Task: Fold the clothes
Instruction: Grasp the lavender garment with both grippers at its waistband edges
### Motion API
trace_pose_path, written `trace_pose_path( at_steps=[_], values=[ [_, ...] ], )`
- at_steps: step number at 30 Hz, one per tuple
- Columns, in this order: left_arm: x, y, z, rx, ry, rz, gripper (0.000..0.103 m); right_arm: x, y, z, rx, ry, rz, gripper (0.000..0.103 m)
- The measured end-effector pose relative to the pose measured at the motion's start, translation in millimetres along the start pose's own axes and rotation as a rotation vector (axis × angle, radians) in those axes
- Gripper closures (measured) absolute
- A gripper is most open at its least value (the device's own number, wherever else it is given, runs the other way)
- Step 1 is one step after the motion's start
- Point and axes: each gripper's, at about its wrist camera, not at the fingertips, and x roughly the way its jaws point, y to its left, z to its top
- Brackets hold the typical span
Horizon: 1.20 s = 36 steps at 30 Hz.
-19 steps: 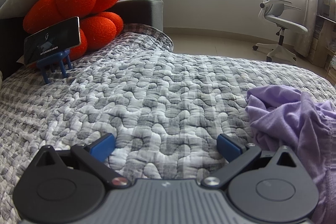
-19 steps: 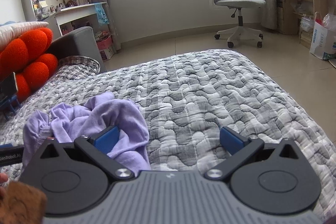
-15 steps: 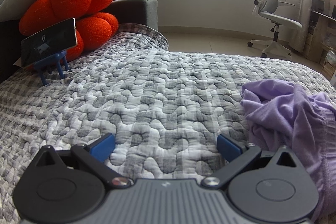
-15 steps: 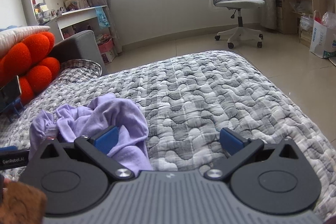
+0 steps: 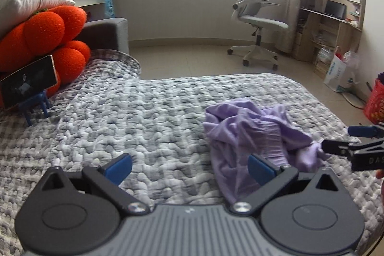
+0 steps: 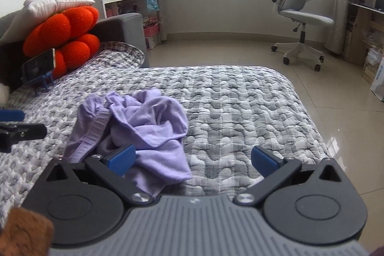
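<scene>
Looking through the left wrist view, we are seeing the left claw (image 5: 189, 166) standing fully spread with nothing between its blue pads, angled down over the grey quilted bed (image 5: 148, 116). The purple garment (image 5: 249, 133) is lying crumpled to the right of this claw, its near edge reaching just beside the right-hand pad. The right claw (image 5: 336, 138) is poking in from the right edge, near the garment's far side. A phone on a blue stand (image 5: 28, 85) is leaning by the orange cushion (image 5: 45, 40) at the head end.

Turning to the right wrist view, we are seeing the right claw (image 6: 192, 157) equally wide and holding nothing; the garment (image 6: 141, 124) is bunched ahead and left, with its near fold lying over the left pad's side. The left claw (image 6: 21, 132) is showing at the left edge.

To do this step well, we are judging that each claw should be seeking a seam or hem rather than the bulk, so the heap opens flat on the bed before any fold. Grabbing several layers at once would likely keep it tangled.

Only the right view is showing the ribbed band on the garment's left side and the free bed to its right; only the left view is showing the bags on the floor (image 5: 336, 78).
</scene>
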Motion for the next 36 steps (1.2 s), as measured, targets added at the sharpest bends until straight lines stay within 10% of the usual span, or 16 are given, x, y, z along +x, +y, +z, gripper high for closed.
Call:
trace_pose_path(
  at_steps=[6, 16, 17, 24, 36],
  values=[
    [6, -21, 8, 0.074, 0.02, -0.06, 0.001, -3, 14, 12, -0.066, 0.073, 0.119, 0.003],
    [39, -33, 9, 0.043, 0.12, -0.136, 0.001, 28, 26, 16, -0.121, 0.216, 0.214, 0.063],
    [43, -33, 8, 0.042, 0.131, -0.132, 0.005, 31, 27, 17, -0.122, 0.226, 0.212, 0.082],
    [44, -4, 3, -0.08, 0.152, -0.15, 0.101, 28, 27, 37, -0.152, 0.174, 0.167, 0.09],
    [-65, 79, 40, -0.212, -0.124, 0.027, 0.103, -75, 5, 97, -0.09, -0.194, 0.034, 0.091]
  ],
)
